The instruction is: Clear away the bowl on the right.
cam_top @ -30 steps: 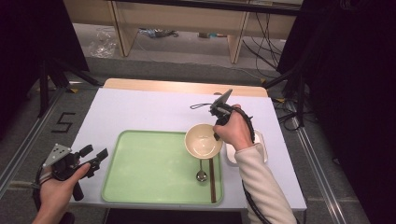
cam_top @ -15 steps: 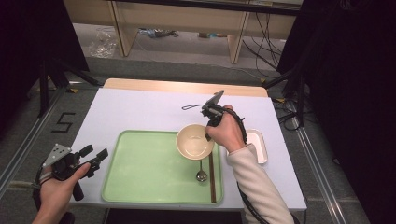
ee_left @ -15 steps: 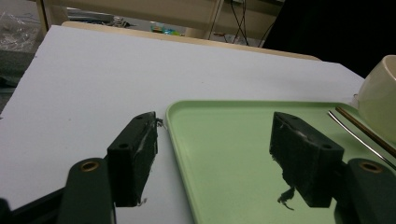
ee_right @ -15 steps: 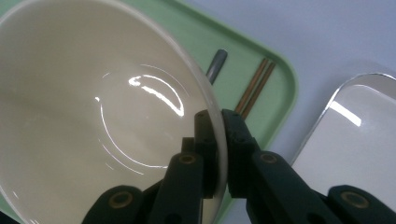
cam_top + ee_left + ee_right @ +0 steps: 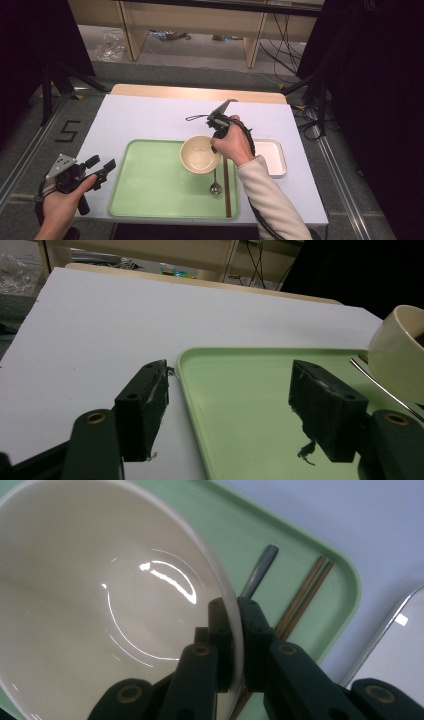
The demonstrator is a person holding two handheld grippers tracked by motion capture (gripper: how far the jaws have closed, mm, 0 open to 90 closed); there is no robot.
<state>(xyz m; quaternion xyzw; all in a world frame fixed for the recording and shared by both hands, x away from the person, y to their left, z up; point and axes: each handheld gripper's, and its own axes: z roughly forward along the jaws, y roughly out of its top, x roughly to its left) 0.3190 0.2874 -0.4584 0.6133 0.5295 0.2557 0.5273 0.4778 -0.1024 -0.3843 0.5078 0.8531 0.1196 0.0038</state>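
Note:
A cream bowl [image 5: 200, 154] [image 5: 100, 605] [image 5: 400, 357] hangs over the green tray [image 5: 150, 180] [image 5: 250, 405] [image 5: 240, 525], tilted. My right gripper [image 5: 216, 144] [image 5: 233, 630] is shut on its right rim, one jaw inside the bowl and one outside. A metal spoon [image 5: 215, 182] [image 5: 260, 570] [image 5: 380, 387] and dark chopsticks [image 5: 226, 187] [image 5: 302, 592] lie on the tray's right part. My left gripper [image 5: 102, 167] [image 5: 230, 405] stands open at the tray's near left corner, one jaw over the white table, the other over the tray, nothing between them.
A white rectangular dish [image 5: 270, 156] [image 5: 395, 645] sits on the table [image 5: 145, 117] just right of the tray. A cable [image 5: 197, 118] trails behind the right gripper. Wooden shelving and loose cables stand beyond the table's far edge.
My right gripper has carried the bowl leftward and slightly down over the tray, uncovering the spoon and chopsticks. The left gripper has stayed put.

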